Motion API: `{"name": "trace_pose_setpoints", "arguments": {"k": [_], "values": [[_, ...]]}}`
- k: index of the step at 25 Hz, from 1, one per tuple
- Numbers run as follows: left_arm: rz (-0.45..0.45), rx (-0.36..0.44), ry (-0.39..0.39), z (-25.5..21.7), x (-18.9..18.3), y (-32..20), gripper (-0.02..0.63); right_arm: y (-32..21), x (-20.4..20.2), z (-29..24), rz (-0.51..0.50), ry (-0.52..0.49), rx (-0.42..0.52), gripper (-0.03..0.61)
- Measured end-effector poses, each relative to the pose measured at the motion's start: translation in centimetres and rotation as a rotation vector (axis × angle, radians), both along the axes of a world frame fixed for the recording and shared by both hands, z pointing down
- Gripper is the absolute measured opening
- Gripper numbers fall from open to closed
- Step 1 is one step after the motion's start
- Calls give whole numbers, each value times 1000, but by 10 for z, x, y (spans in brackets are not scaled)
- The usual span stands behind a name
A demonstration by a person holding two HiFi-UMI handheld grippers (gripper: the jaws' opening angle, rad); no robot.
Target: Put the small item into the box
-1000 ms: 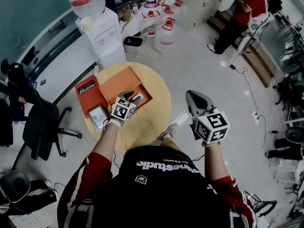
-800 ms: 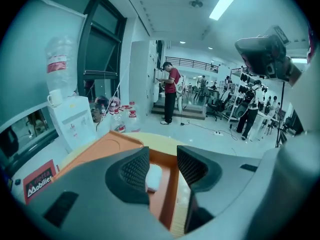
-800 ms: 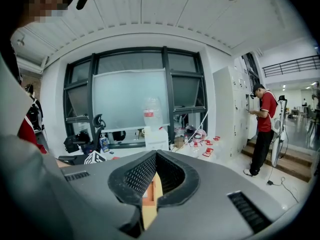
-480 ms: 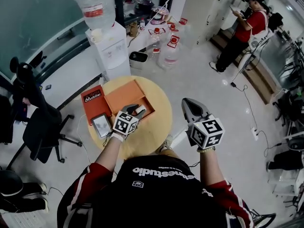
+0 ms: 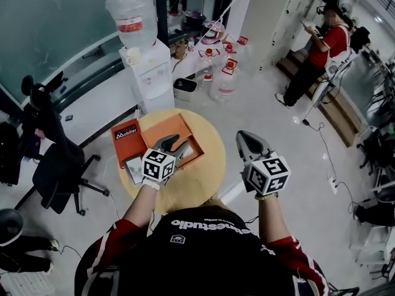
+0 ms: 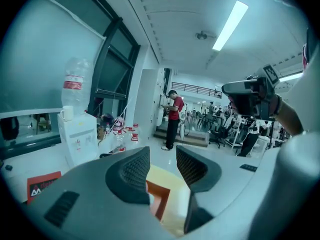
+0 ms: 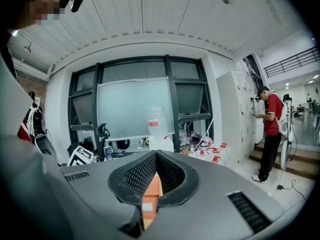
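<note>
Round tabletop point(image 5: 199, 184): orange box point(image 5: 162, 126) lies open. Left gripper point(image 5: 171, 142) hovers over it, jaws wide and empty. Small white item point(image 5: 185, 148) lies inside the box, just beside them. Right gripper point(image 5: 245, 139) is held off the tabletop, jaws closed together.

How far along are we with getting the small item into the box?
Done: the box lies open on the table, with its lid beside it. In hand: nothing. The left hand-held gripper hovers open over the box, and the right hand-held gripper is shut, off to the side. Left: a flat grey item lies outside the box by the lid and probably needs to go in.
</note>
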State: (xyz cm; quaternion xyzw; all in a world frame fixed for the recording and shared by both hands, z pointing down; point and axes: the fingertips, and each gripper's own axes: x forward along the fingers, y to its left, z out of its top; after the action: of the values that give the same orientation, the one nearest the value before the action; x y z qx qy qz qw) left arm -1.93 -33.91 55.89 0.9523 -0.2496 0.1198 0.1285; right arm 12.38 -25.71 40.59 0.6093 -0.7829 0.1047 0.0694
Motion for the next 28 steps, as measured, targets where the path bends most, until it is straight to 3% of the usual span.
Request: {"name": "trace_pose_setpoints", "arguments": {"k": [9, 18, 28], "values": [[-85, 75, 65, -63, -21, -18, 178, -13, -3, -15, -25, -9, 29, 26], [-156, 100, 119, -98, -48, -19, 176, -25, -10, -24, -67, -52, 48, 26], [-242, 184, 164, -141, -85, -21, 176, -35, -23, -31, -114, -92, 68, 26]]}}
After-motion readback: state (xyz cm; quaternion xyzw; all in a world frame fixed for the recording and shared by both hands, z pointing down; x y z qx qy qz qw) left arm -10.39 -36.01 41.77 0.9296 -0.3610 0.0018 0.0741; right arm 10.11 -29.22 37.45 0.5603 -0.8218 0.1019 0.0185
